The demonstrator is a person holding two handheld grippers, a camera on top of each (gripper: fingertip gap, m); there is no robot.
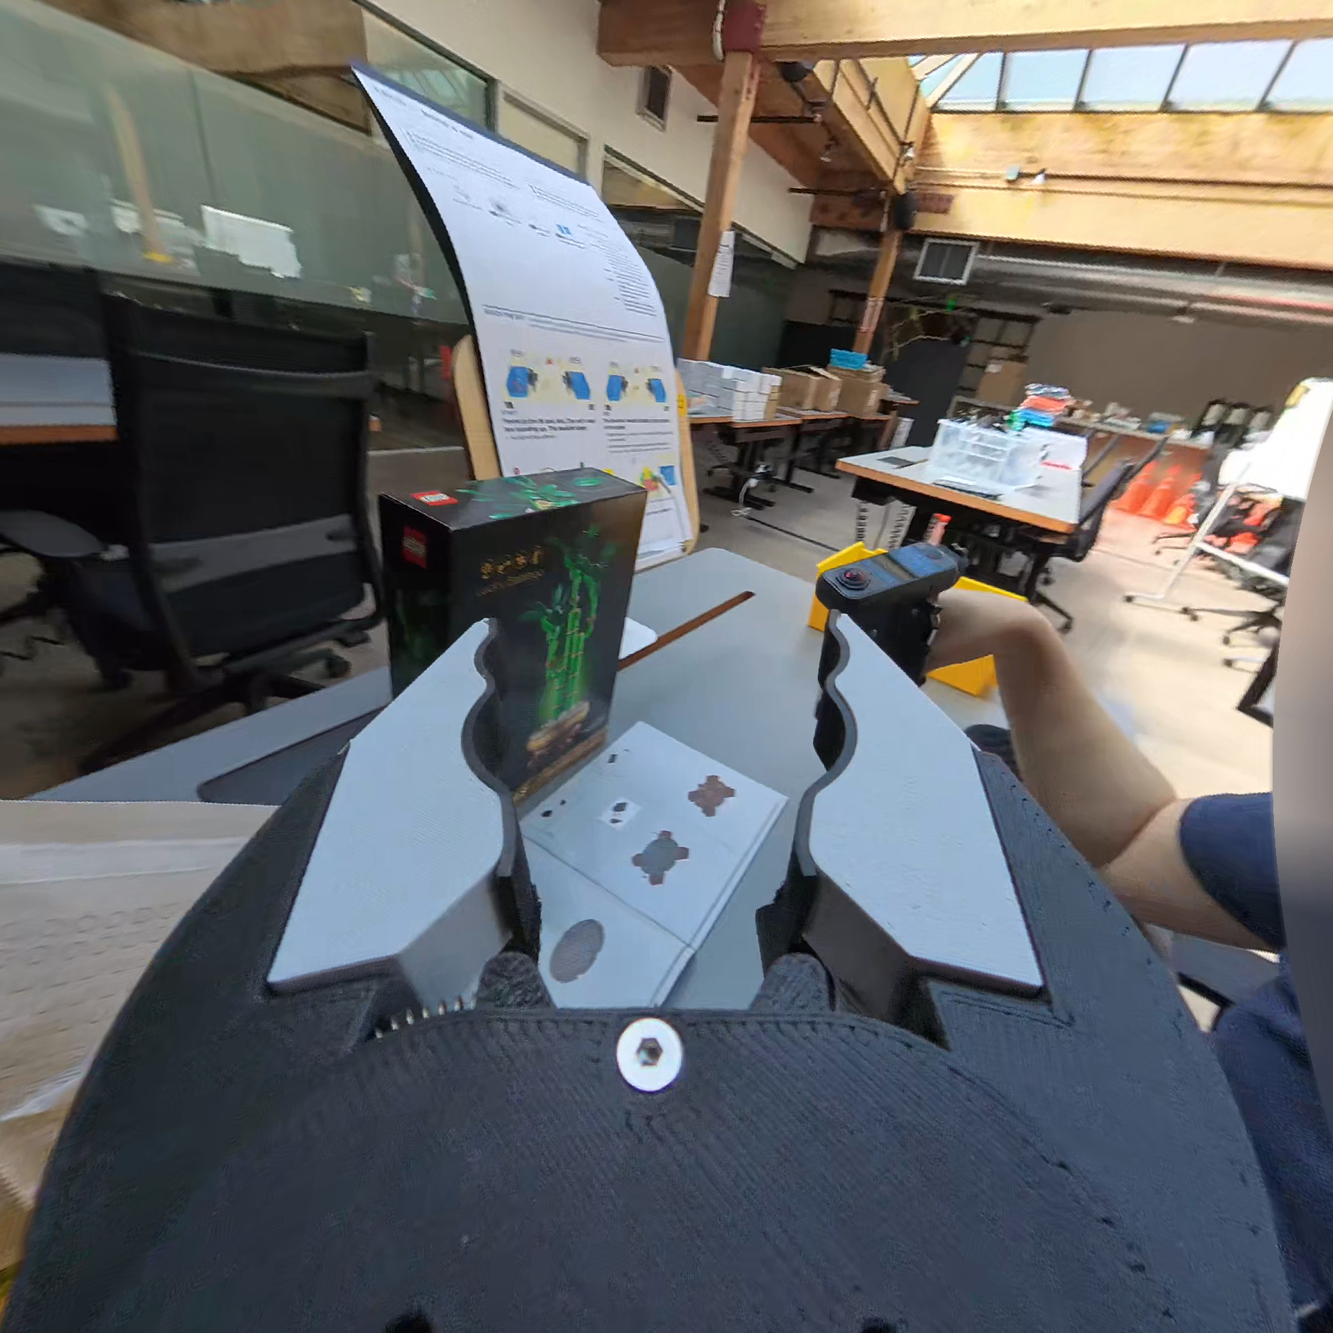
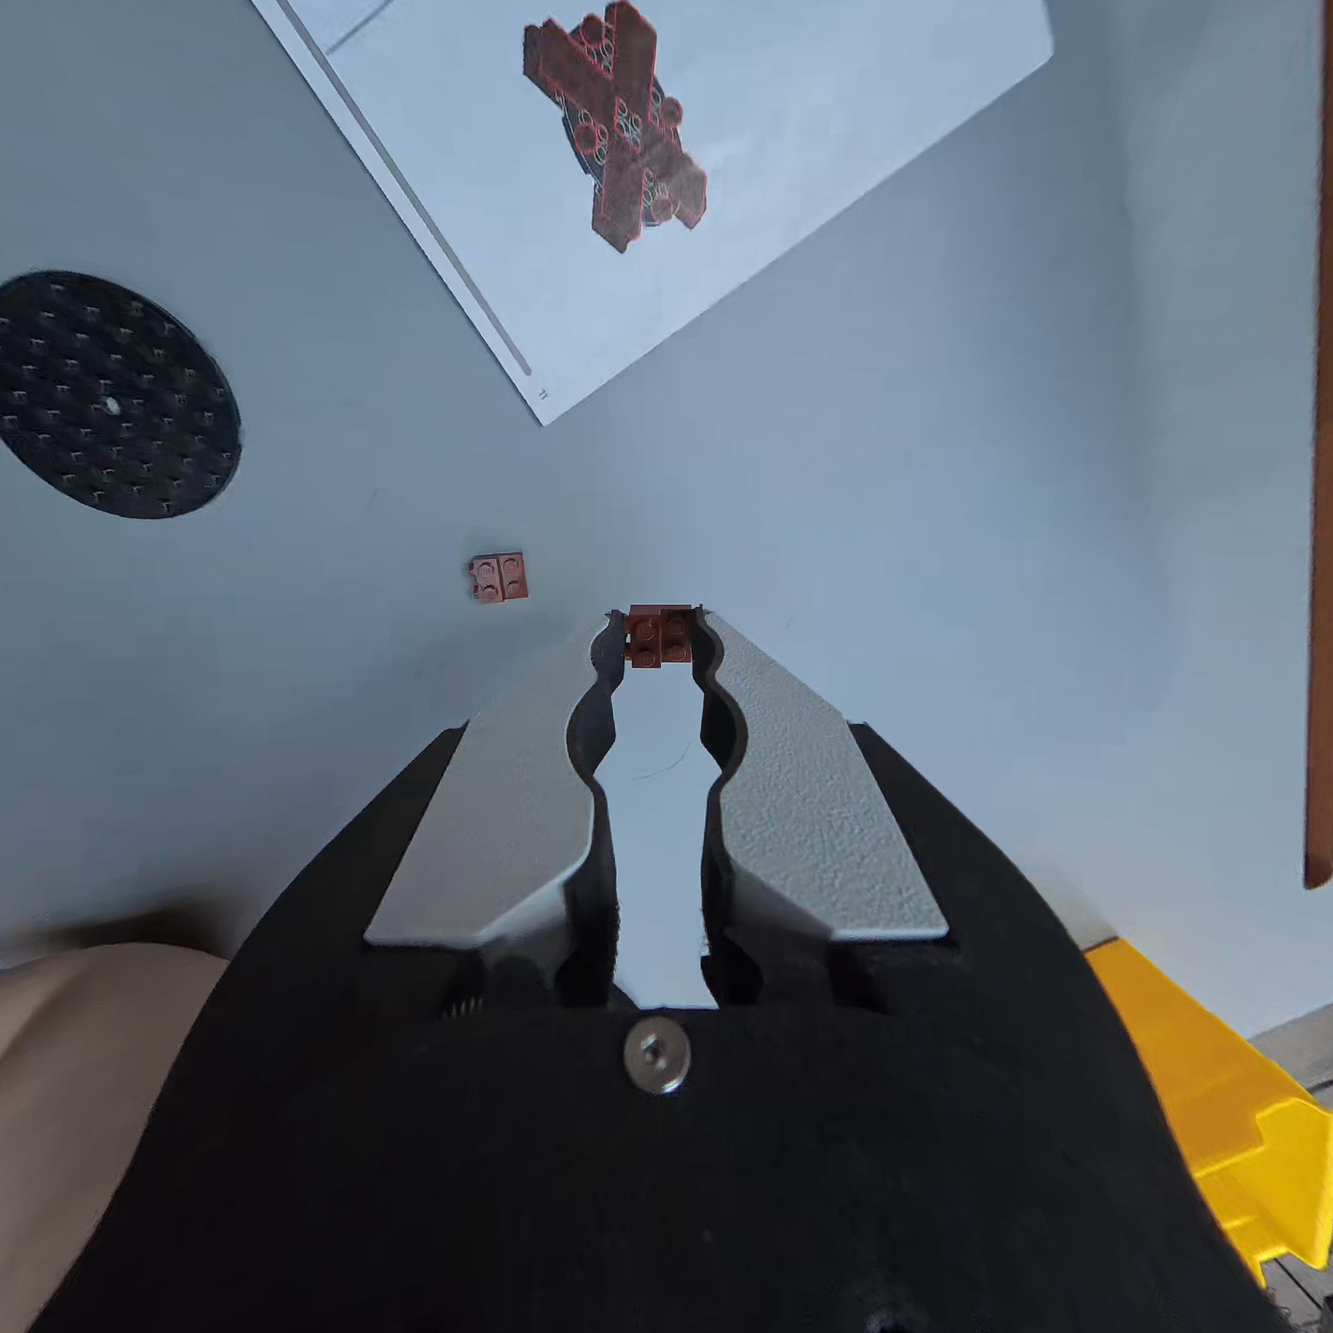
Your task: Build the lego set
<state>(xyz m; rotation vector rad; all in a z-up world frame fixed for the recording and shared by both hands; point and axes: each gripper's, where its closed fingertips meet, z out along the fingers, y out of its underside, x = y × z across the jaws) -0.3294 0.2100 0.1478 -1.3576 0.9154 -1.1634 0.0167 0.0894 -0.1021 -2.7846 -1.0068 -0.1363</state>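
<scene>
In the right wrist view my right gripper [image 2: 658, 622] is shut on a small brown brick [image 2: 660, 636], held at the fingertips over the grey table [image 2: 938, 505]. A second brown brick [image 2: 498, 577] lies on the table just to its left. A black round studded plate [image 2: 108, 395] lies further left. The open instruction booklet [image 2: 721, 144] lies ahead. In the left wrist view my left gripper [image 1: 660, 635] is open and empty, raised above the booklet [image 1: 649, 829] and facing the black set box [image 1: 512, 613]. The right gripper [image 1: 883, 613] shows there too, pointing down.
A yellow bin [image 2: 1226, 1125] sits at the right, also seen in the left wrist view [image 1: 959, 671]. A brown wooden strip [image 2: 1320, 433] runs along the table's right side. A curved instruction sheet on a stand [image 1: 562, 288] rises behind the box. An office chair [image 1: 238, 505] stands left. Across from one pair of fingers to the other is roughly 45 cm. To the black round studded plate [image 2: 108, 395]: right tips about 15 cm, left tips about 40 cm.
</scene>
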